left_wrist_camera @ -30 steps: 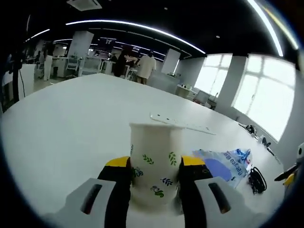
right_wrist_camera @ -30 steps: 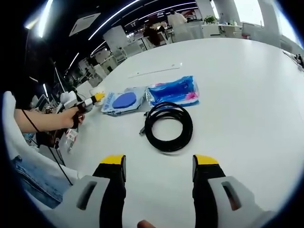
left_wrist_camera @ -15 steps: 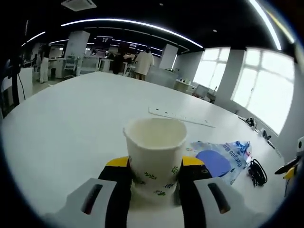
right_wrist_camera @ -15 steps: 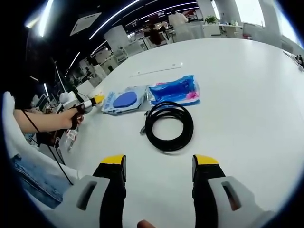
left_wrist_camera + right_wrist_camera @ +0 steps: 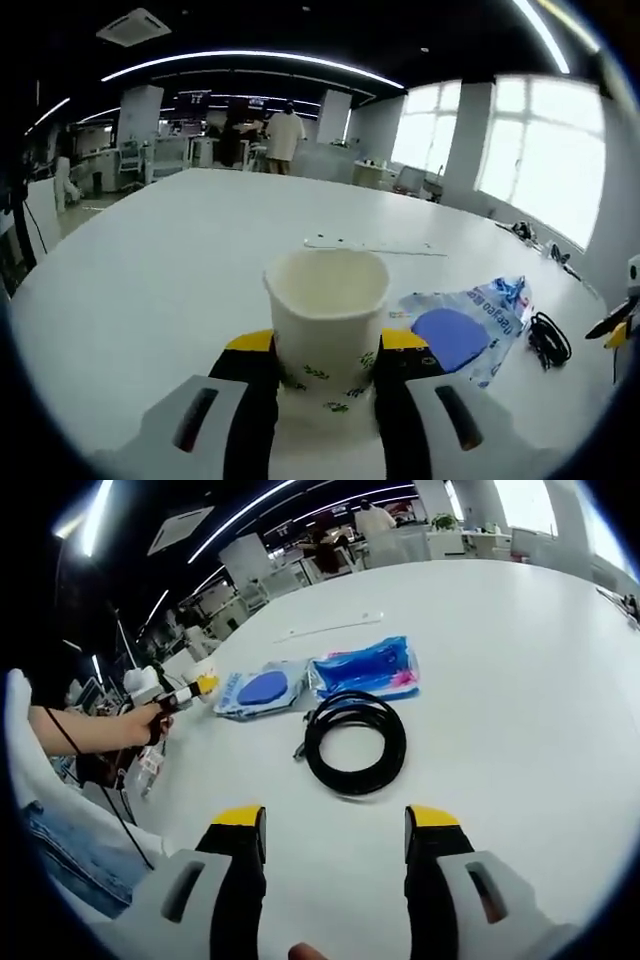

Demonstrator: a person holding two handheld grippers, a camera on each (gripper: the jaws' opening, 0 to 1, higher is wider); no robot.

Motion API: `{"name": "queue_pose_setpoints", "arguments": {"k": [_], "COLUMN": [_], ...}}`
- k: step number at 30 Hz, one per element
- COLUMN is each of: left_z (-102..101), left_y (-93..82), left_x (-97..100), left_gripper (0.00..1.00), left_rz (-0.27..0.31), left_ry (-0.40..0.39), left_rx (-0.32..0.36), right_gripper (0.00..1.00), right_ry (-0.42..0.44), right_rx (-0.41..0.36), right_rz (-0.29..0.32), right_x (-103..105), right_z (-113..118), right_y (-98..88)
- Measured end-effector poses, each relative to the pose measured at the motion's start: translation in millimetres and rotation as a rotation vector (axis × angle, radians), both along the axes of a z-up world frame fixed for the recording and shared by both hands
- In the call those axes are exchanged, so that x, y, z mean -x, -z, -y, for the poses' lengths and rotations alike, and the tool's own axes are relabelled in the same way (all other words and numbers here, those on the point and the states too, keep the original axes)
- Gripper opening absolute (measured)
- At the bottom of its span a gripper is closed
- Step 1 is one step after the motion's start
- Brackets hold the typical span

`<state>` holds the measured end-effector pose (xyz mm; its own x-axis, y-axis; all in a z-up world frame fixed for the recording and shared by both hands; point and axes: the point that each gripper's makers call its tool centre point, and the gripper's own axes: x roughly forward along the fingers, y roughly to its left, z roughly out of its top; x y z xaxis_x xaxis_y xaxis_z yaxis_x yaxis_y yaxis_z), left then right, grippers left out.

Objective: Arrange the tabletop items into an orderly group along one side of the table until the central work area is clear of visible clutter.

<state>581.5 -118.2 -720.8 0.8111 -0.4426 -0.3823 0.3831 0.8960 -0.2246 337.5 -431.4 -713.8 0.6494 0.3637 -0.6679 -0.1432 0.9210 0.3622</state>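
In the left gripper view a white paper cup with green leaf prints stands upright between the yellow-tipped jaws of my left gripper, which is shut on it. A clear packet with a blue round pad lies to its right, and a black cable coil beyond that. In the right gripper view my right gripper hangs open over the white table, with the black cable coil ahead of it. Behind the coil lie the round-pad packet and a blue packet. The left gripper shows at the left, held by a hand.
A long white strip lies flat further along the table; the same strip shows in the right gripper view. The person's sleeve and jeans are at the table's left edge. People stand at desks far behind.
The left gripper has tipped down a little with the cup, so the cup's open mouth now shows. The right gripper has held still.
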Motion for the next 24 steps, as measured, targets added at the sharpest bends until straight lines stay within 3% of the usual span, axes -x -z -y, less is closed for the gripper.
{"name": "queue_pose_setpoints", "arguments": {"k": [2,5,8,14,17,20,24], "left_z": [1.1,5.5,2.4,2.7,-0.2,2.2,1.2], "left_y": [0.1,7.5,7.2,7.9,17.1,14.6,14.7], "left_x": [-0.8,0.6,-0.8,1.1,7.2,7.2,7.1], "left_gripper": [0.36,0.36,0.36,0.37,0.38,0.39,0.39], "left_rz": [0.001,-0.009,-0.008,0.002,-0.022,-0.031,-0.026], "left_ry": [-0.009,0.023,0.000,0.024,0.039,0.020,0.021], "left_rx": [0.023,-0.014,0.023,-0.019,-0.081,-0.038,-0.060], "right_gripper": [0.55,0.54,0.54,0.54,0.54,0.54,0.54], "right_ry": [0.006,0.008,0.001,-0.016,-0.018,-0.014,-0.022], "right_rx": [-0.002,0.002,0.003,0.000,0.001,-0.002,0.004], "right_rz": [0.006,0.005,0.001,0.000,0.002,0.004,-0.006], "right_x": [-0.9,-1.0,-0.2,0.1,-0.1,0.6,2.9], "right_z": [0.9,2.2,0.4,-5.0,-5.5,-4.9,-5.1], "right_y": [-1.6,-1.4,-0.6,0.6,0.0,0.0,3.0]}}
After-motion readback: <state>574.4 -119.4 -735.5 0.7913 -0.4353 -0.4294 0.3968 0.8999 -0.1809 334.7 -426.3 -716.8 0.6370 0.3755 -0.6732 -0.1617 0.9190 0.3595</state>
